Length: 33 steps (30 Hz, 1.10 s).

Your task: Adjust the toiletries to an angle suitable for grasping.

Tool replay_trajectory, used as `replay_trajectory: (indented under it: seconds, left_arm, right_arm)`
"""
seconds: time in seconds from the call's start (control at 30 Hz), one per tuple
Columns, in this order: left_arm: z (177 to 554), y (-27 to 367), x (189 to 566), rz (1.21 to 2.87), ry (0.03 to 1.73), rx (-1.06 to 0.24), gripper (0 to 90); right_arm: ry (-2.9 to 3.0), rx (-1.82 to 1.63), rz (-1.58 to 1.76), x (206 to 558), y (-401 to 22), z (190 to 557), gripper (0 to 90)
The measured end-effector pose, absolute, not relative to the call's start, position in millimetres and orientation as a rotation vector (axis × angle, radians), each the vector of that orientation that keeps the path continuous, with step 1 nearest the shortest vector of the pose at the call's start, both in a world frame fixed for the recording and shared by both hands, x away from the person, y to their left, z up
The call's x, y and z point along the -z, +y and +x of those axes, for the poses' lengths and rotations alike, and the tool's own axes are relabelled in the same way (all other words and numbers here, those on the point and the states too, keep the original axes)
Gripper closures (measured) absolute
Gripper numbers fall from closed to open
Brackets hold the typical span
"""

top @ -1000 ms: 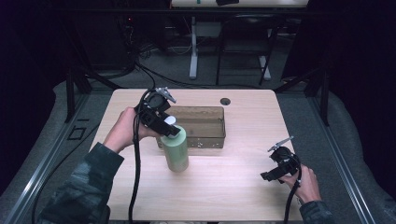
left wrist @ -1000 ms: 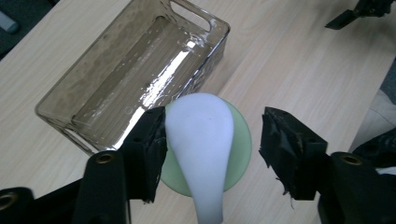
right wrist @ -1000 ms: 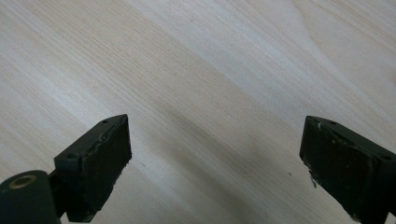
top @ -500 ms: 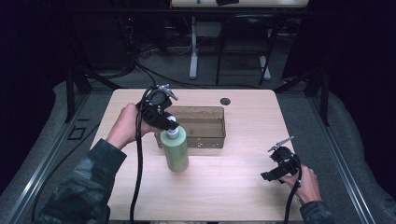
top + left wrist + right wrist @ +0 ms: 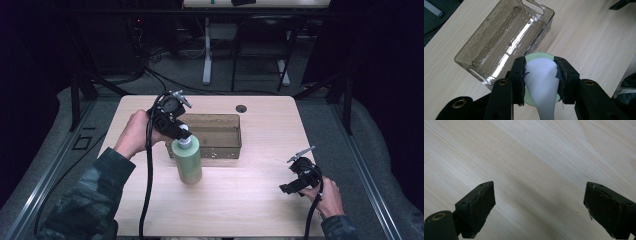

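Firmly left tongs (image 5: 541, 80) clamp bottle cap (image 5: 541, 75), right tongs (image 5: 539, 212) agape

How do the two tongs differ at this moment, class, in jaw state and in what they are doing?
The left tongs are shut on the green bottle's white cap; the right tongs are open and hold nothing. The left tongs are beside the clear bin; the right tongs are over bare table. Both have black jaws.

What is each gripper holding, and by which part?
Left gripper clamps the green bottle by its white pump top. Right gripper is open, holding nothing.
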<state>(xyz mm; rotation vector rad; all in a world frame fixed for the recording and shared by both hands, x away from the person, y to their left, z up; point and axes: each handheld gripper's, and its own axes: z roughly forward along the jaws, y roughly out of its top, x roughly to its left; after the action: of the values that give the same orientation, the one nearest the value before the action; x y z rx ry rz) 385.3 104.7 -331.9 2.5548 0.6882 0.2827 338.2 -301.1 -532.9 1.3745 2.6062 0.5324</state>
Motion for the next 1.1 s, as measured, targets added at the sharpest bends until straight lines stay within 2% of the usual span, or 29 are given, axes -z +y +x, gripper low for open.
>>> replay_trajectory:
  seconds: [1.1]
  left_arm:
    - [386.7,111.4,321.8,2.594,0.653,-0.302,63.3]
  right_arm:
    - [2.605,-0.538,1.368,533.2,-301.3,338.3,9.9]
